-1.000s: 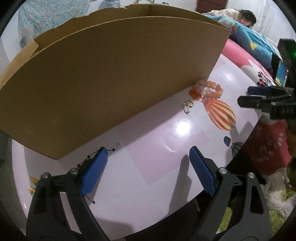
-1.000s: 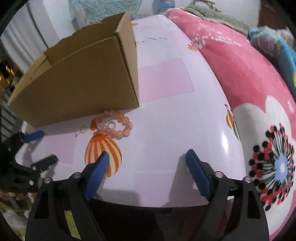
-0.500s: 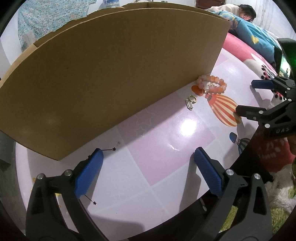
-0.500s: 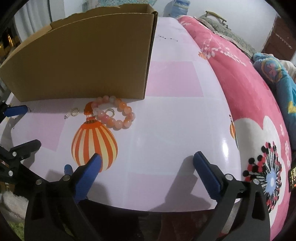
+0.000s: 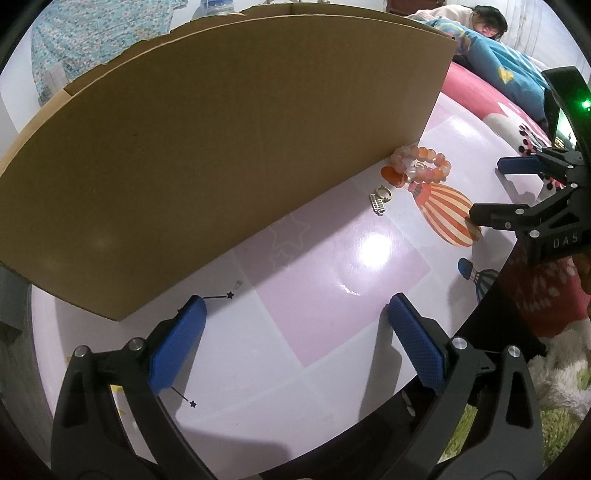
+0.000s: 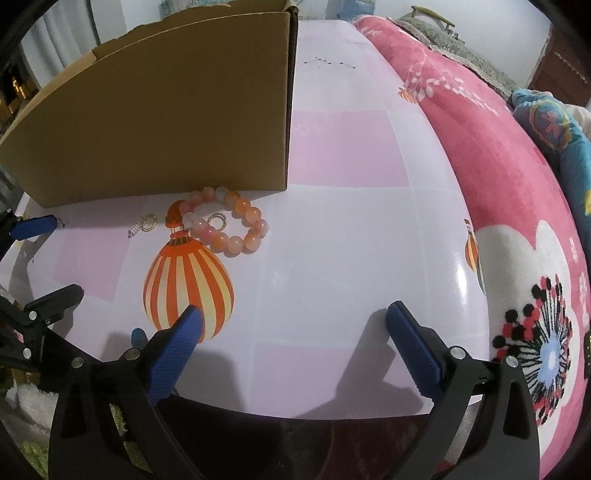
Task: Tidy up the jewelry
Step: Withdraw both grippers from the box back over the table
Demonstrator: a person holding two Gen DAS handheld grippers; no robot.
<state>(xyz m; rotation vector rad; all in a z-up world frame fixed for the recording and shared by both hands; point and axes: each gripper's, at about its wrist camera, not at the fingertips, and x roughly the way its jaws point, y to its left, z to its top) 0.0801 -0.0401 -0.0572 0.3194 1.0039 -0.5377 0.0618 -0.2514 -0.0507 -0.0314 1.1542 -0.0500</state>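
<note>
An orange and pink bead bracelet (image 6: pixel 231 219) lies on the pink table against the foot of a cardboard box (image 6: pixel 166 110), with a gold ring (image 6: pixel 217 220) inside its loop. A gold ring with a silver charm (image 6: pixel 144 225) lies to its left. They also show in the left wrist view: the bracelet (image 5: pixel 421 168), the ring with charm (image 5: pixel 381 196), the box (image 5: pixel 221 147). My right gripper (image 6: pixel 293 328) is open and empty near the table's front edge. My left gripper (image 5: pixel 295 325) is open and empty at the box's near corner.
The table (image 6: pixel 351 229) has a printed orange striped balloon (image 6: pixel 188 280). A pink flowered blanket (image 6: pixel 498 166) lies right of it. The right gripper shows at the right of the left wrist view (image 5: pixel 491 192). A person lies on the bed (image 5: pixel 484 26) behind.
Both grippers have moved forward over the table towards the jewelry, and the box and bracelet look closer. Both stay open.
</note>
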